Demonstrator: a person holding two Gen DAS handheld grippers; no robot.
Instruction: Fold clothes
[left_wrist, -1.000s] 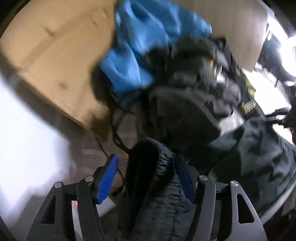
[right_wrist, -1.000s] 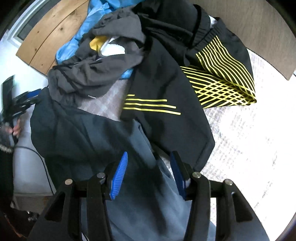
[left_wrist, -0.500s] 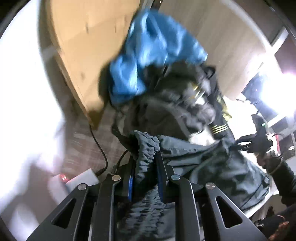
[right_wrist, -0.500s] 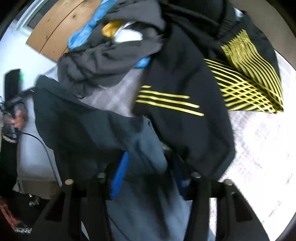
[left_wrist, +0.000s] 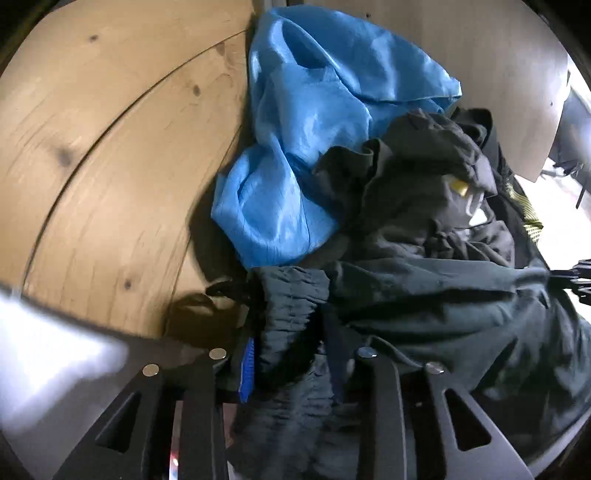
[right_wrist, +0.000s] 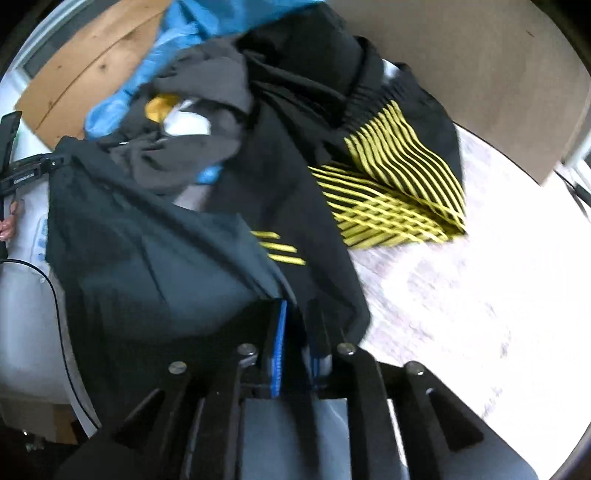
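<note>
A dark teal-grey garment (right_wrist: 155, 266) hangs stretched between my two grippers. My left gripper (left_wrist: 291, 354) is shut on its gathered elastic edge (left_wrist: 291, 306). My right gripper (right_wrist: 299, 339) is shut on the opposite edge of the same garment, which also shows in the left wrist view (left_wrist: 461, 306). The left gripper (right_wrist: 26, 173) shows at the far left of the right wrist view, holding the garment's corner.
A pile lies behind: a blue shiny garment (left_wrist: 314, 147), a grey garment (right_wrist: 192, 147), and black shorts with yellow stripes (right_wrist: 388, 192). They rest on a pale patterned surface (right_wrist: 461, 314). A wooden headboard (left_wrist: 110, 166) stands at the back left. A black cable (right_wrist: 59, 314) hangs at left.
Both grippers closed on the dark garment's edges; one second ago both were open around the cloth. The garment is now pulled taut between them and lifted.
</note>
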